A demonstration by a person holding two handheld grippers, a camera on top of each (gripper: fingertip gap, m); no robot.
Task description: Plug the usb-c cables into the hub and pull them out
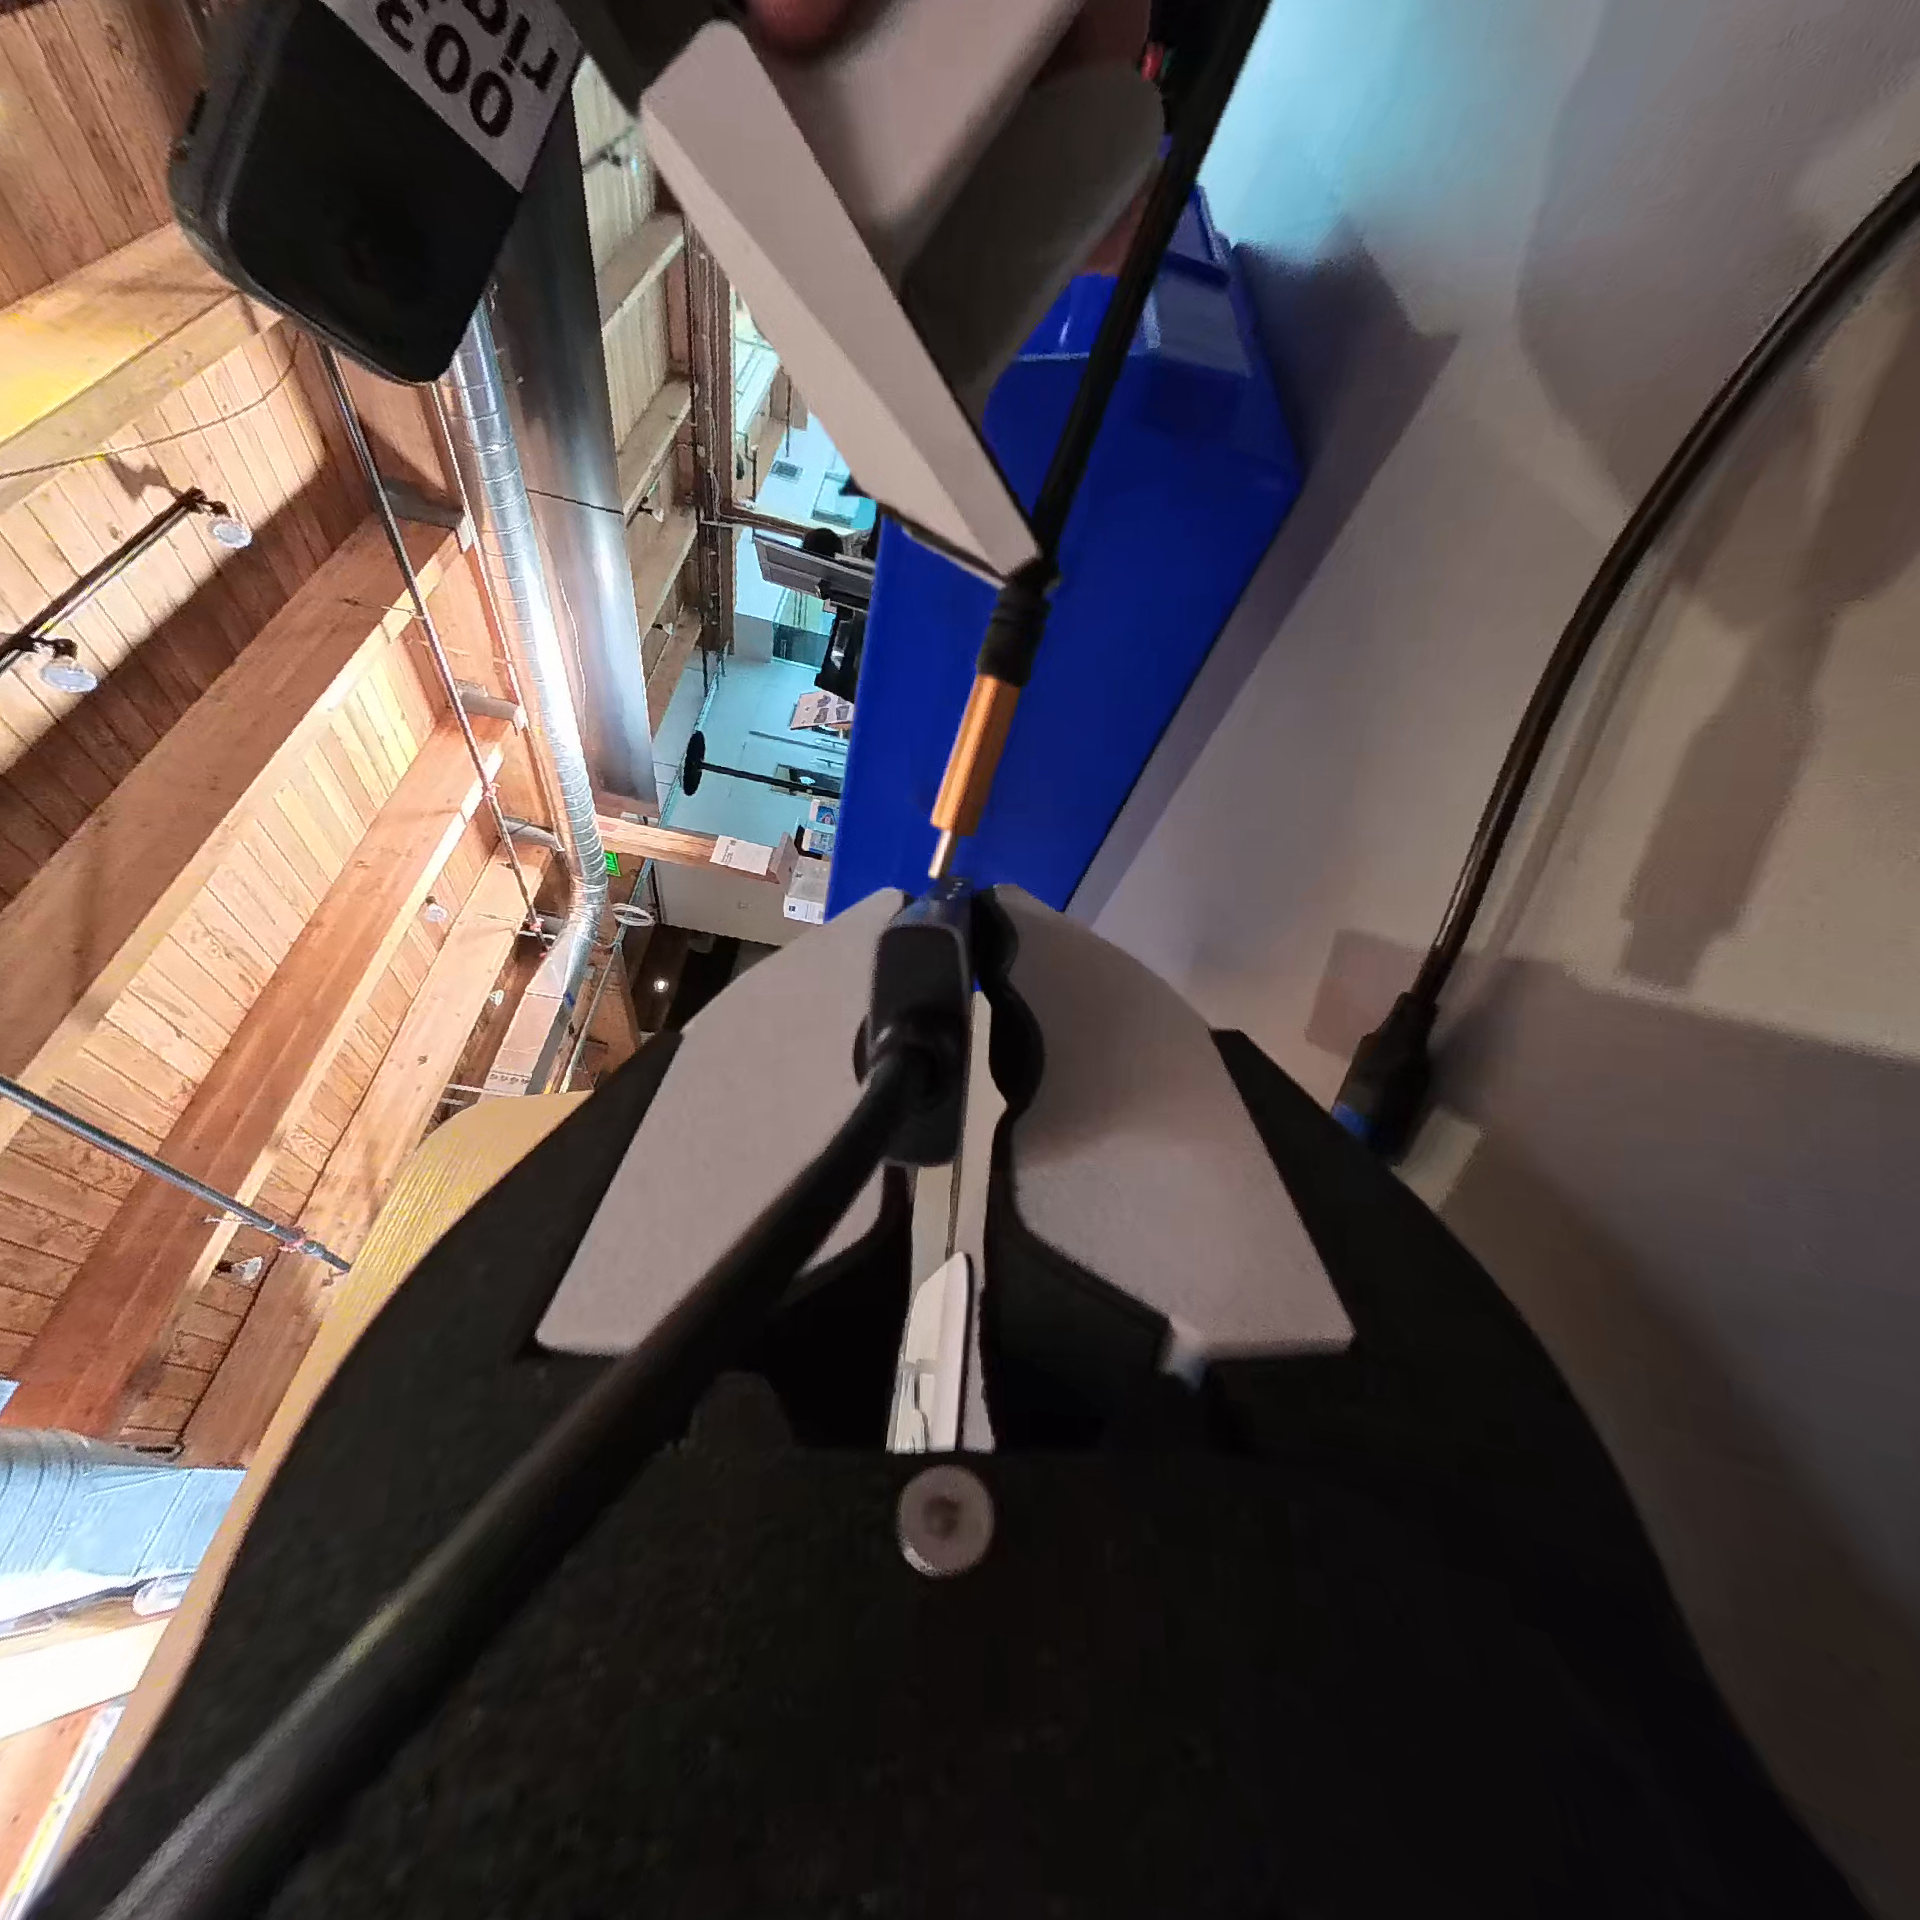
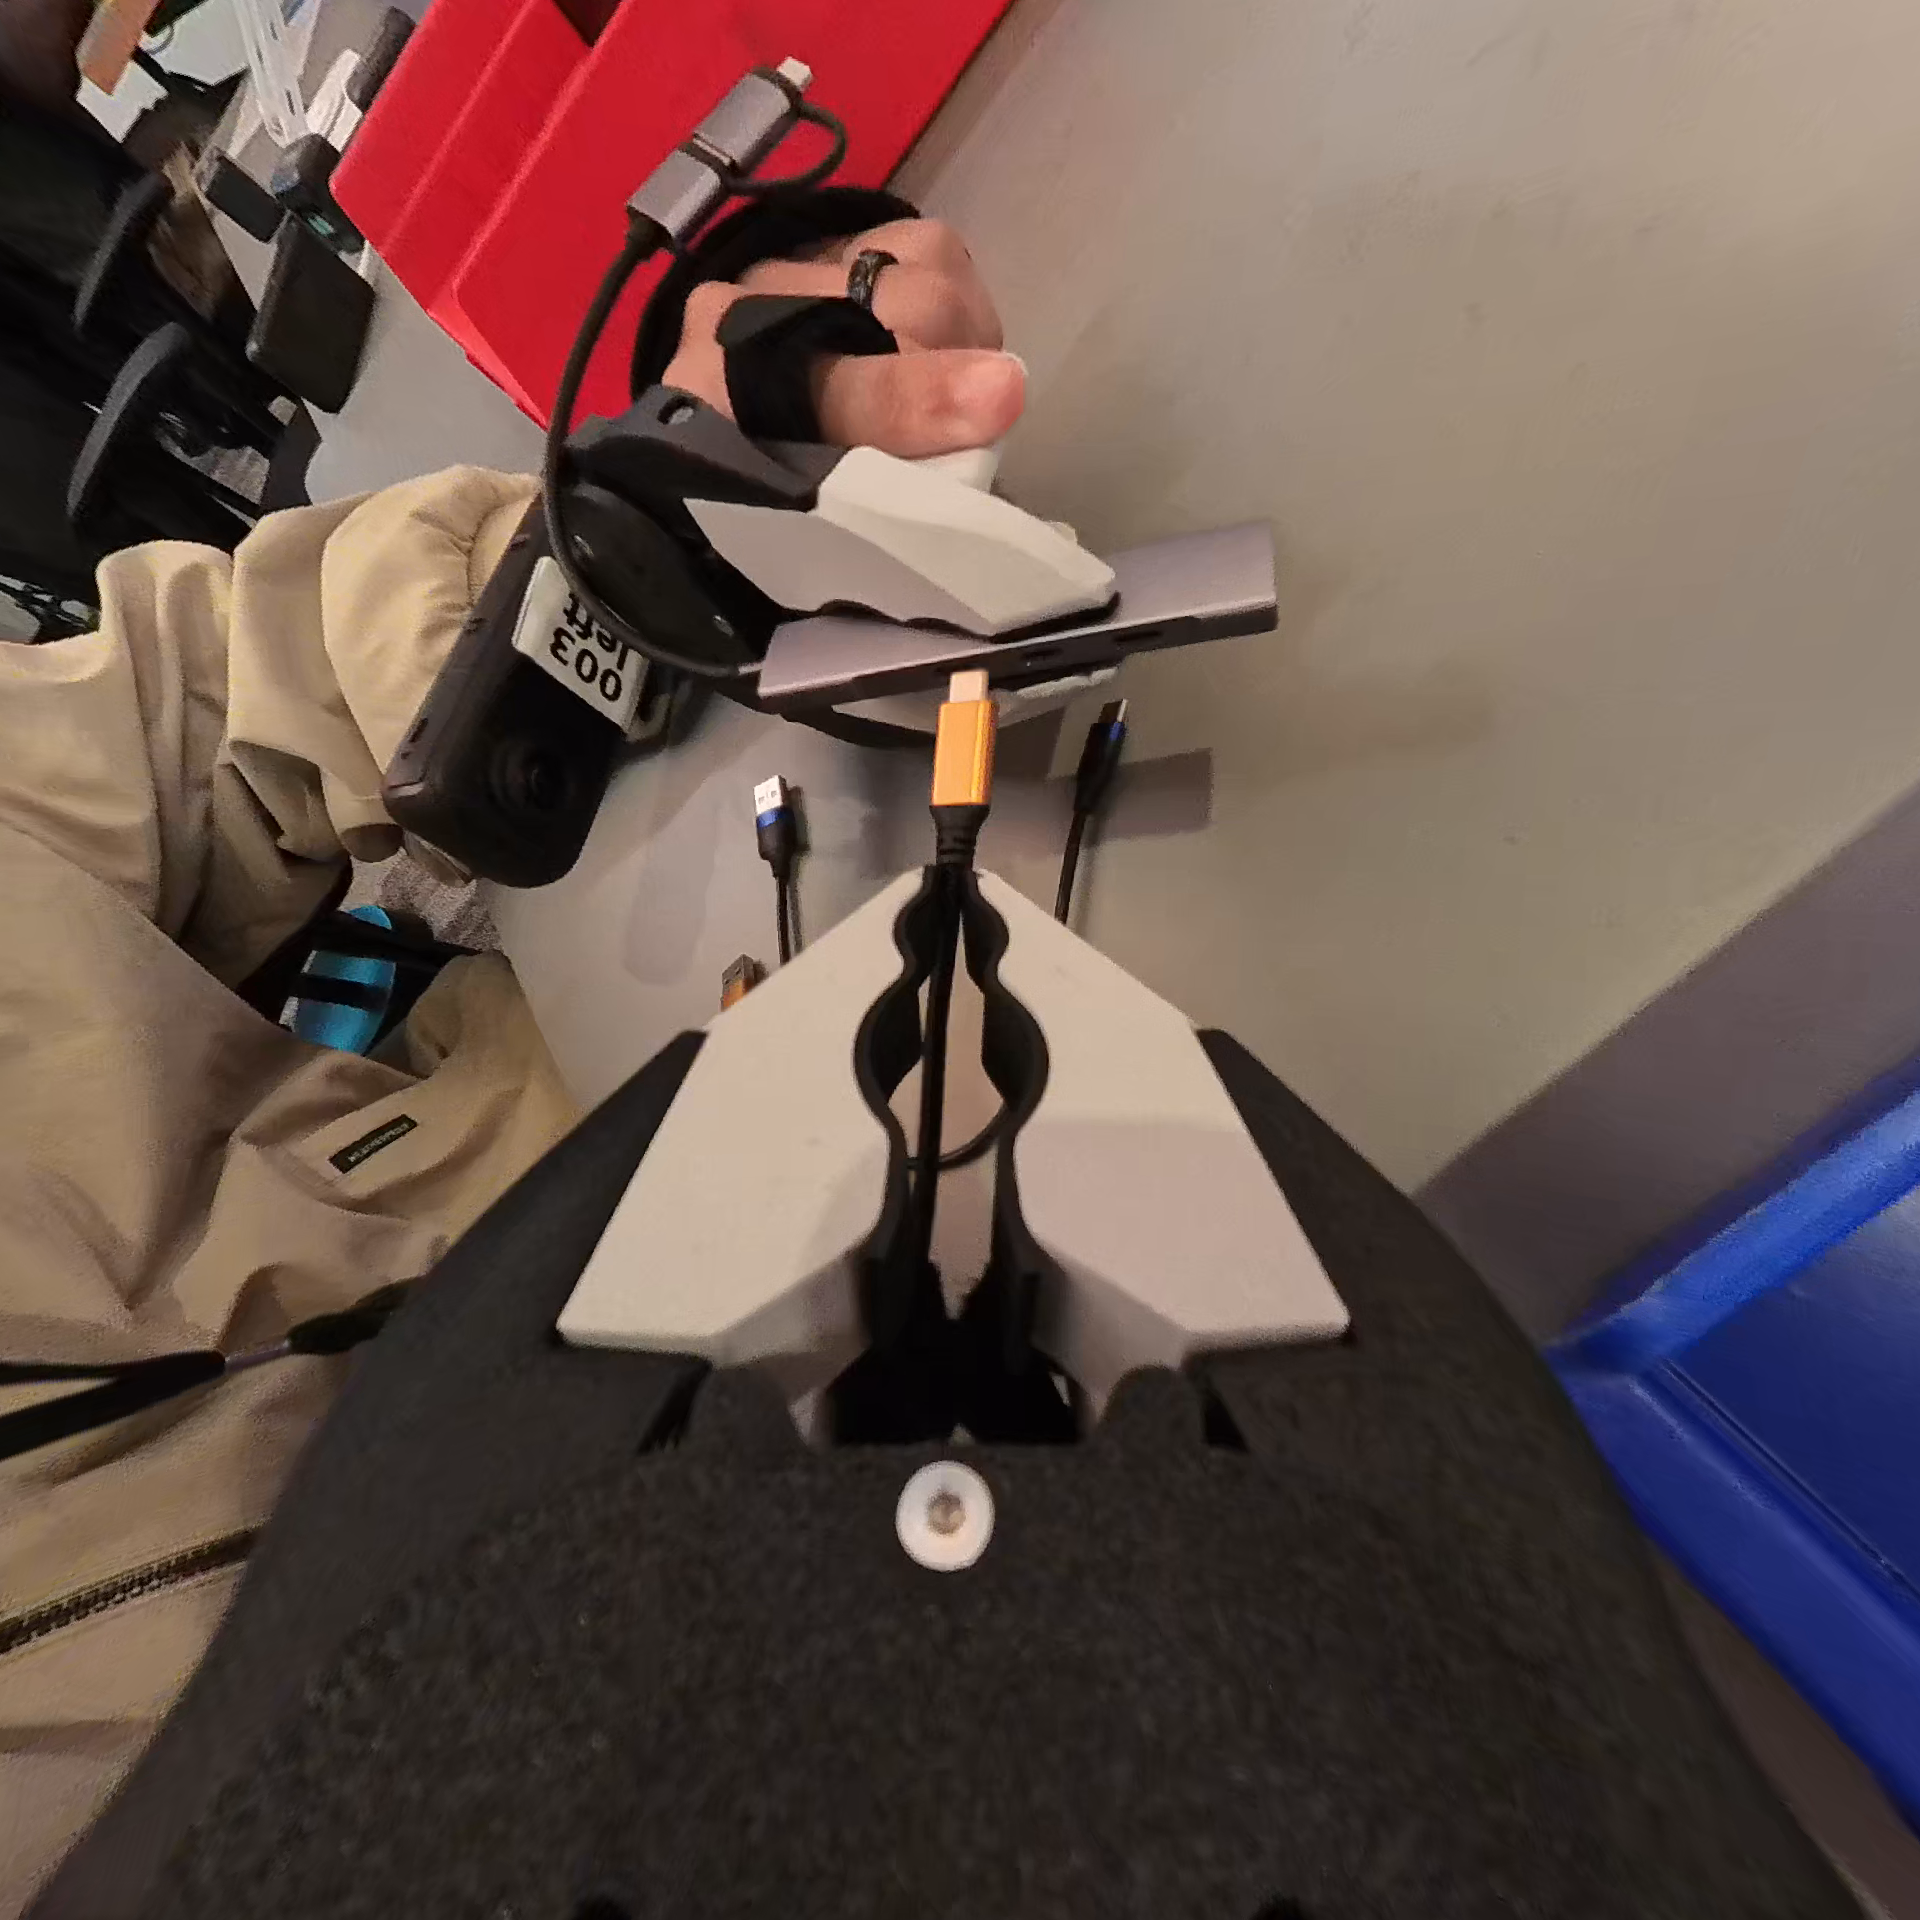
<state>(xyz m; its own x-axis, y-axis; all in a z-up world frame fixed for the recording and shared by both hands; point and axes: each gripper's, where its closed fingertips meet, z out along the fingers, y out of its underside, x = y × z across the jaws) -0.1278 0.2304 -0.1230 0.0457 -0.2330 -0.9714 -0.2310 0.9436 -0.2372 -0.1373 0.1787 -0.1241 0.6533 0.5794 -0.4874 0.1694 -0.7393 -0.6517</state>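
the right gripper (image 2: 951, 894), with pale grey fingers on a black foam-faced body, is closed narrow on the thin black cord of the orange metal-sleeved usb-c cable (image 2: 964, 756), which runs out past the tips toward twelve o'clock. its silver plug tip sits at the edge of the flat grey aluminium hub (image 2: 1195, 582), in line with a slot; whether it is seated or just touching cannot be told from this view. the left gripper (image 2: 1039, 613) clamps that hub from ten o'clock, held by a person's hand (image 2: 914, 343) wearing a dark ring and a black strap, with a beige jacket sleeve (image 2: 260, 675) at nine o'clock. only this view shows the hub's own dark lead looping up to a grey adapter plug (image 2: 727, 135) at eleven o'clock, a blue-collared usb-a plug (image 2: 774, 821) and a second dark usb-c plug (image 2: 1107, 743) lying on the grey table (image 2: 1455, 416), and a red bin (image 2: 582, 208). the left wrist view looks edge-on along the hub (image 1: 940, 914), pinched between the left gripper's (image 1: 951, 904) closed fingers, so its slots are hidden. here the orange cable (image 1: 971, 748) comes down from twelve o'clock under the right gripper (image 1: 1023, 561), and its tip appears just short of the hub's edge. this view alone shows a blue bin (image 1: 1091, 623), a wooden ceiling (image 1: 260, 727) and a silver duct (image 1: 561, 520).
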